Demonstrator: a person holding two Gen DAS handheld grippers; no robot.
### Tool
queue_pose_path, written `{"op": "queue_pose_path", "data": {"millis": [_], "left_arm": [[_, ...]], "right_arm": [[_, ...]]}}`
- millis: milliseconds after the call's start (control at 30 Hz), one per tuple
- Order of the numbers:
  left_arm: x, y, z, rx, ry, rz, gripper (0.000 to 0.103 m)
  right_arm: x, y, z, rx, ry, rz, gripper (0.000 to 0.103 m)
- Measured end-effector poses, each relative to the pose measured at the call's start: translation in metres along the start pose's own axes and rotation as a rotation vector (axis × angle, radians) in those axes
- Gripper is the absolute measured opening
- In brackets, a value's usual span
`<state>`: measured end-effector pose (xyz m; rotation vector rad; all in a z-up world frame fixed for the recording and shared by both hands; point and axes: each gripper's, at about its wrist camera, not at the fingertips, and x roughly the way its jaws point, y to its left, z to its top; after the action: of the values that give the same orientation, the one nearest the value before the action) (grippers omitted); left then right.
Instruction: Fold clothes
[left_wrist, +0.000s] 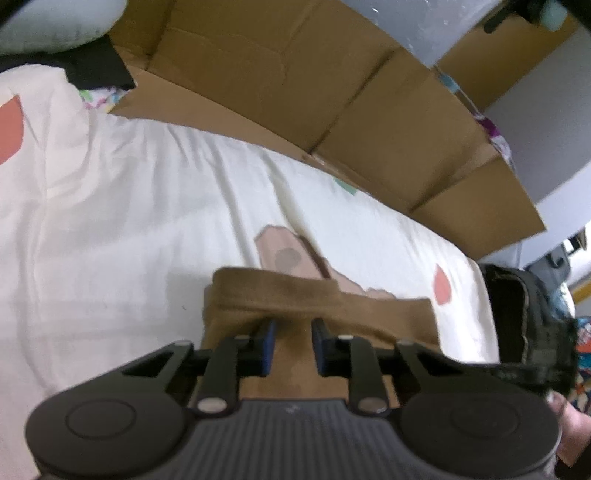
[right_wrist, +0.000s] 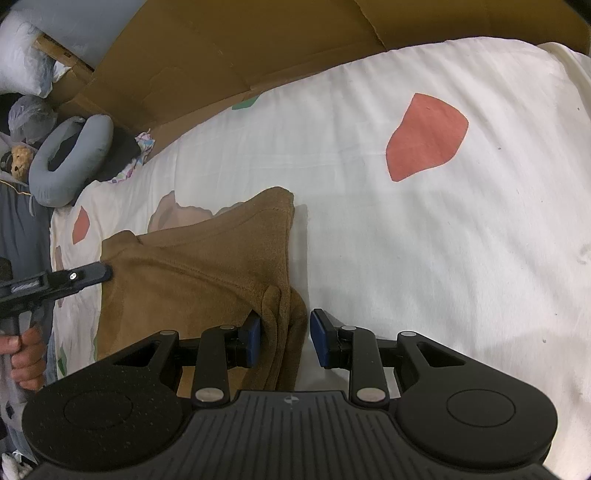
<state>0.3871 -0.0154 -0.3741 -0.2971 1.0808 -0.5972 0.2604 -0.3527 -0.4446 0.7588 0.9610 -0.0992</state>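
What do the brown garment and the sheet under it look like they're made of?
Brown garment: looks like soft fleece or brushed knit, matte, with a fuzzy nap and stitched seams. White sheet: seems thin woven cotton, matte, showing fine creases and flat printed coloured patches. Neither can be confirmed by look alone.

I'm working over a bed (right_wrist: 406, 240) under a white sheet (right_wrist: 351, 155) printed with red and tan patches — on it lies a brown garment (right_wrist: 192, 280), folded, its edge bunched near me, with flattened cardboard (right_wrist: 221, 55) along the far side and a grey neck pillow (right_wrist: 70, 158) at one corner.
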Motion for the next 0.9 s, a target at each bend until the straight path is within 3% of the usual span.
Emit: {"op": "queue_pose_path", "data": {"millis": [167,267,333,467,500,633,767,900], "left_arm": [[0.009,0.002,0.001,-0.025,-0.019,0.008,0.02],[0.024,0.007,0.002,-0.038,0.027,0.065,0.014],[0.032,0.013,0.001,-0.052,0.047,0.097,0.003],[0.032,0.02,-0.001,-0.076,0.042,0.075,0.003],[0.028,0.019,0.0,-0.071,0.04,0.066,0.003],[0.014,0.007,0.003,-0.02,0.031,0.012,0.024],[0.012,-0.015,0.004,0.045,0.035,-0.041,0.024],[0.026,-0.029,0.008,0.089,0.05,-0.026,0.023]], "right_arm": [[0.001,0.0,-0.001,0.004,-0.002,0.002,0.034],[0.001,0.0,-0.001,0.008,-0.003,0.003,0.034],[0.001,-0.001,-0.001,0.014,-0.003,0.007,0.034],[0.001,-0.004,0.0,0.018,-0.005,0.027,0.034],[0.002,-0.005,0.0,0.027,-0.004,0.036,0.034],[0.001,-0.009,0.0,0.064,0.005,0.075,0.034],[0.0,-0.005,0.001,0.066,0.009,0.079,0.033],[-0.003,-0.002,0.004,0.053,0.007,0.081,0.034]]}}
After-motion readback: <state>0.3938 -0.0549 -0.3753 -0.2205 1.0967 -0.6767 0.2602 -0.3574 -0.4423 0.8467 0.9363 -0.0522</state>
